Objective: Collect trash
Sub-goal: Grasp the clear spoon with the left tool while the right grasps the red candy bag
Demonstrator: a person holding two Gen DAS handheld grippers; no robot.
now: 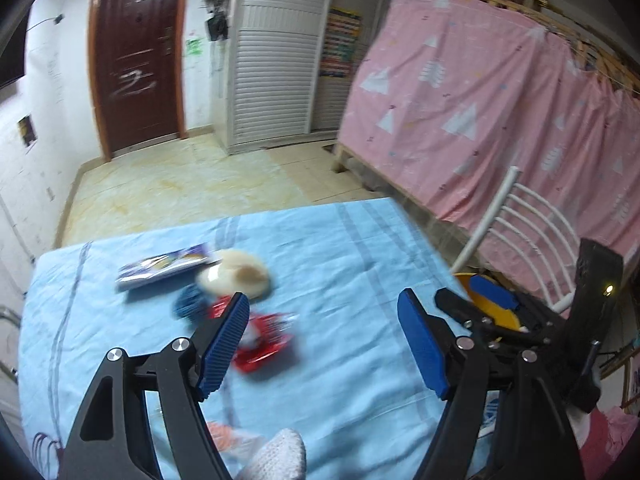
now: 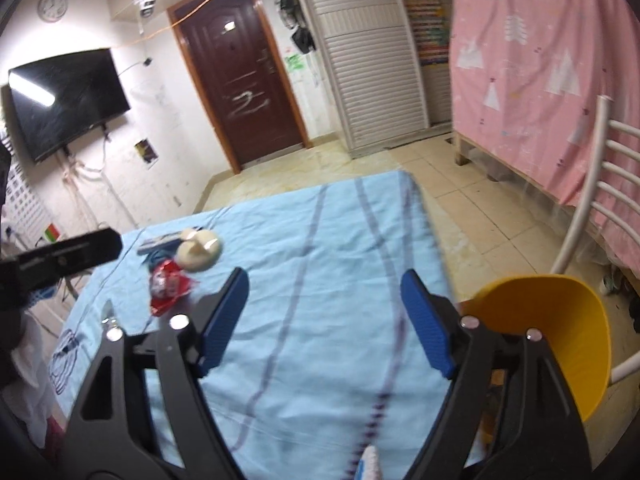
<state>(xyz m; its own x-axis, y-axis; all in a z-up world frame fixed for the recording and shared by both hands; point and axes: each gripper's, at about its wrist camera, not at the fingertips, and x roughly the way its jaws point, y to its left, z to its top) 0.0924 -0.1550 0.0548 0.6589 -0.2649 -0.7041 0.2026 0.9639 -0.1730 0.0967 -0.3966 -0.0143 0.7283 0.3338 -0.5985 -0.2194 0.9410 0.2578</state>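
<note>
A: Left wrist view first. What is seen?

B: The left gripper (image 1: pixel 322 308) is held wide open with nothing between its pads, above a table (image 1: pixel 340 248) under a blue cloth. The trash is heaped on the far left part of the cloth: a red wrapper (image 1: pixel 266 338) just beyond the left finger, a blue wad (image 1: pixel 188 304), a cream lump (image 1: pixel 236 274) and a flat packet (image 1: pixel 164 266) behind it. A yellow bin (image 1: pixel 486 310) is partly hidden at the right edge behind the right gripper.

A: How should the step be done well?

B: The red wrapper is probably best taken first, being nearest. The pads should be lowered astride it and closed on a raised fold, so the cloth is not pinched too.

A: Any writing?

B: None can be read; the packet's print is blurred.

A: And the right wrist view?

B: The right gripper (image 2: pixel 324 306) is also wide open and empty, over bare cloth, the bin (image 2: pixel 560 332) just to its right off the table edge. The heap lies well to its left. White scrawl on the door (image 2: pixel 244 80) is seen, but not legibly; a wall chart is too small to read.
</note>
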